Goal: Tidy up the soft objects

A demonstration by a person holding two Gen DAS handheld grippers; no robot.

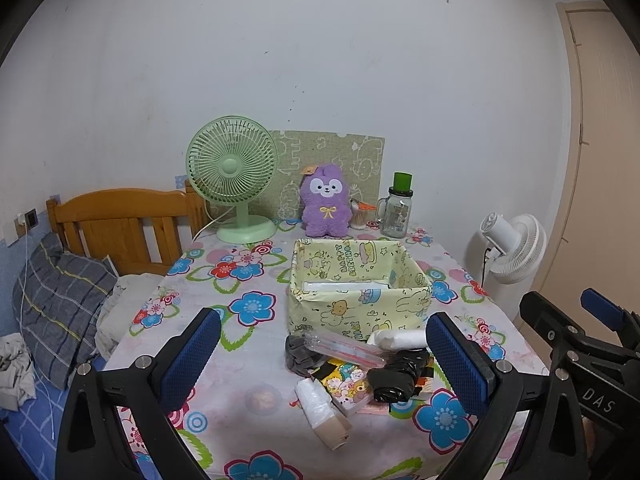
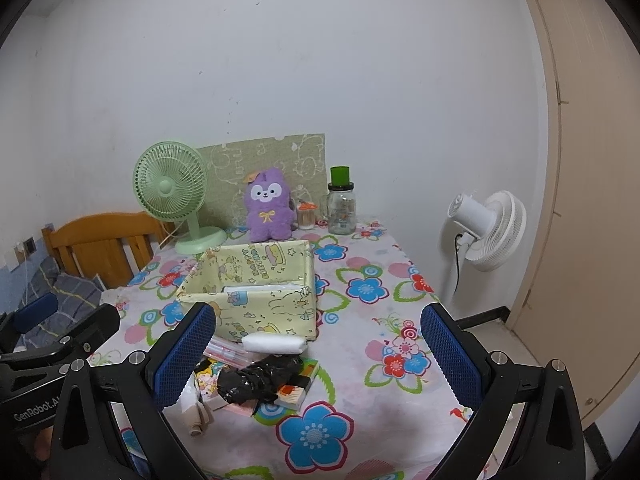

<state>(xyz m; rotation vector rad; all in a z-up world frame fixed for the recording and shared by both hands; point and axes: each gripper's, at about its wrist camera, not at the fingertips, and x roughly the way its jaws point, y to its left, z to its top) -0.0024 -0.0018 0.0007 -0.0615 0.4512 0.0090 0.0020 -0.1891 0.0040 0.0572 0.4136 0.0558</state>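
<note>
Yellow cartoon paper printed "HAPPY BIRTHDAY" covers an open box (image 1: 360, 300) on a flower-print tablecloth (image 1: 248, 308). Both claws are spread wide and hold nothing. Between the left claw (image 1: 322, 364) fingertips and the box sits a heap of soft things: a white roll (image 1: 396, 338), a crumpled black bag (image 1: 394, 376) and a grey scrunchie (image 1: 298, 356). The right claw (image 2: 318, 354), marked "DAS" on its side, hovers beside the left, which reads "GenRobot.AI". A purple plush (image 1: 325, 206) stands beyond the box.
</note>
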